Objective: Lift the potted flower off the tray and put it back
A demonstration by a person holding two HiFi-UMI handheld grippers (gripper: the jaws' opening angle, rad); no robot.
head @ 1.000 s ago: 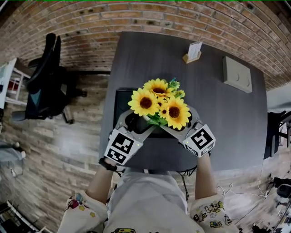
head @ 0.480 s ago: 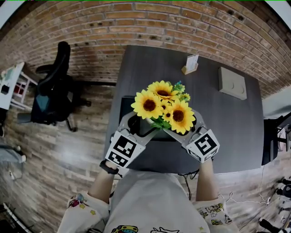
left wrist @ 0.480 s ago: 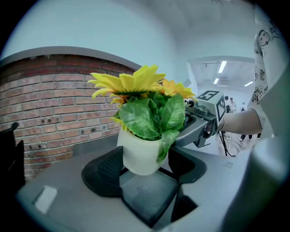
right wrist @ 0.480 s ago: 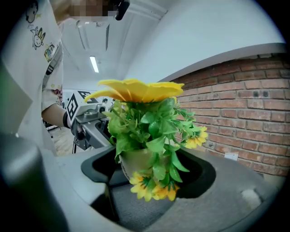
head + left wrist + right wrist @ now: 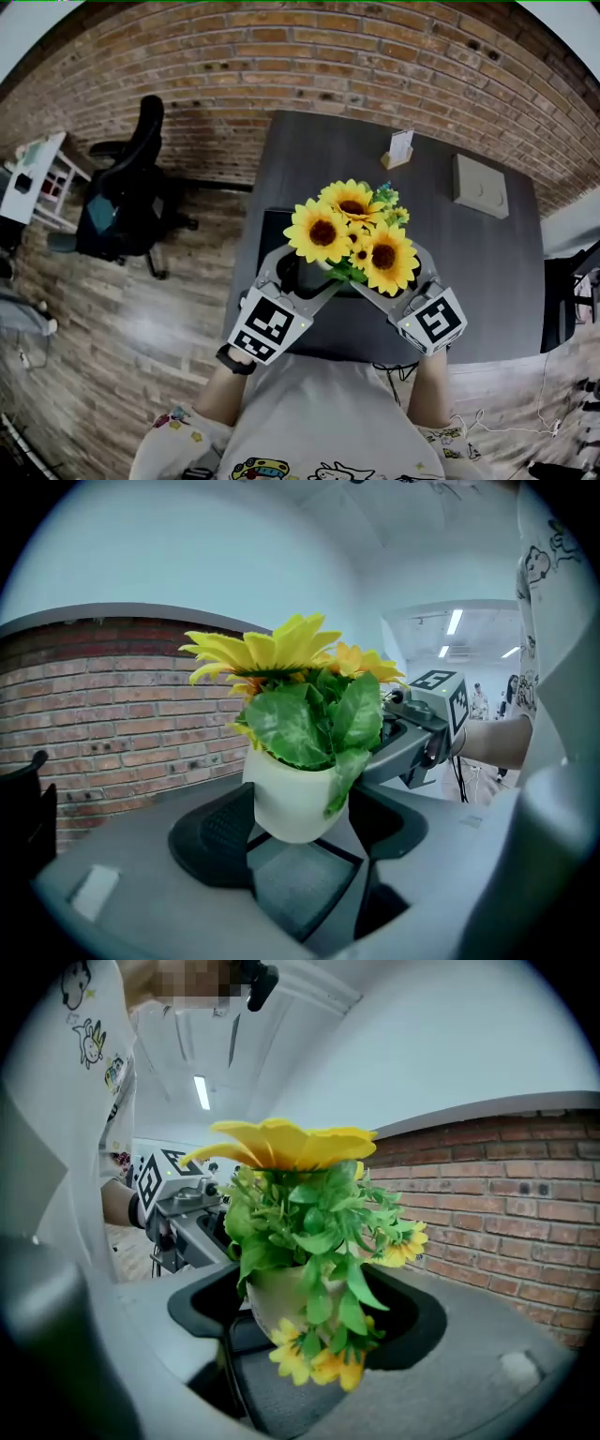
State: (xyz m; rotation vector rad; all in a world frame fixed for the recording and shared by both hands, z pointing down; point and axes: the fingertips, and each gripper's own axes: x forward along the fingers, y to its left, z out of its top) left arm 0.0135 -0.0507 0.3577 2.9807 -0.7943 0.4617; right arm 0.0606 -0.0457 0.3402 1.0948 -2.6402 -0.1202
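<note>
Head view gave me the layout: the potted flower sat between both tools, the left gripper coming in from the near left and the right gripper from the near right, so the two met at the pot like a V.

In the left gripper view its jaws stood spread wide with the dark pads against the white pot's sides, a pinch on the pot itself. The right gripper view showed the same wide spread around the pot. Leaves hid the far contact there, though I judged it was gripping too.

By my reading the pot's base hung clear of the desk, upright, its stems pointing straight up. The black tray lay directly beneath it, only its left part showing past the blooms.

That was the relation the next move hung on — the tray was straight down from the pot, neither hand nearer than the other, so a level, matched descent seemed called for.

For writing, I found little. The marker cube on each tool carried only black-and-white squares. A small card stand at the desk's far edge was too small to read, and the pale box beside it looked blank.
</note>
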